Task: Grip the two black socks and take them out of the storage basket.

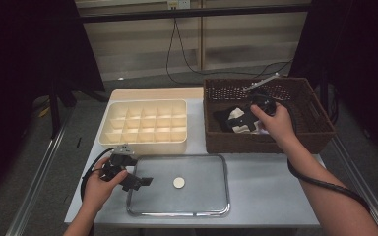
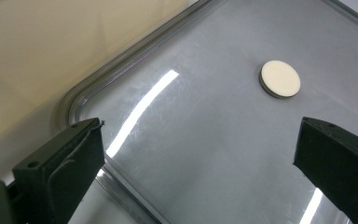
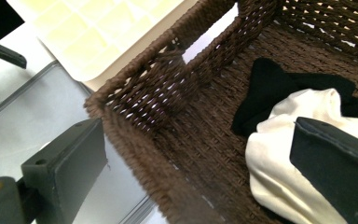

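A small white round disc point(image 1: 178, 183) point(image 2: 280, 78) lies near the middle of a shallow metal tray point(image 1: 202, 199) point(image 2: 205, 51). My left gripper point(image 1: 139, 183) point(image 2: 200, 135) hovers open over the tray's left end, short of the disc, with nothing between its jaws. My right gripper point(image 1: 242, 121) point(image 3: 200, 135) is open at the front left of a brown wicker basket point(image 1: 266, 146) point(image 3: 168, 84). One jaw is outside the basket wall and the other rests over a white cloth point(image 1: 237, 116) point(image 3: 284, 144) lying on a black cloth point(image 3: 270, 84).
A cream box point(image 1: 145, 125) point(image 3: 102, 32) divided into several compartments stands behind the tray, left of the basket. The table's front edge runs just below the tray. Cables hang down the back wall, and a metal rail runs along each side of the table.
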{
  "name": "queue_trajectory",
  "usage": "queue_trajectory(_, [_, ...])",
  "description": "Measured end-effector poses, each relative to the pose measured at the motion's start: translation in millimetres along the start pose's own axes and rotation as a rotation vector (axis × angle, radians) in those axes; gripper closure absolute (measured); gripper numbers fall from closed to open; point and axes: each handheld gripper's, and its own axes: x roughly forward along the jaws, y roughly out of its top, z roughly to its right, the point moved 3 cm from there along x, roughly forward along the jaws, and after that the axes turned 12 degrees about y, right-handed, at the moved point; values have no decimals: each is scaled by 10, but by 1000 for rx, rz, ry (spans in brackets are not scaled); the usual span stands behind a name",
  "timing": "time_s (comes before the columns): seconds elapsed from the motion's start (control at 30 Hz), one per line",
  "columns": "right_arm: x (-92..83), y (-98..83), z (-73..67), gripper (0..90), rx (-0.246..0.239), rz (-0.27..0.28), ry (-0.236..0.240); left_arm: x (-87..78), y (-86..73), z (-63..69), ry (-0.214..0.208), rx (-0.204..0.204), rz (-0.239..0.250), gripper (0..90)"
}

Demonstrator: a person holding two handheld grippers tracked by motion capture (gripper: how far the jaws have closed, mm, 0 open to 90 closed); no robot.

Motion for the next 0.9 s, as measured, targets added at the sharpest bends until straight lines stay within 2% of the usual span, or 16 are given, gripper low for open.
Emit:
queue_trajectory(0.23, [56,64,124,29,11,-4,3,-1,-6,-11,-1,-6,-1,14])
queue_trajectory(0.53, [120,117,295,30,29,-14,-25,16,-11,-17,-7,-11,-1,14])
queue_trajectory(0.9, [199,182,526,101,35,-29,-37,19,-25,-38,2,-22,-8,15])
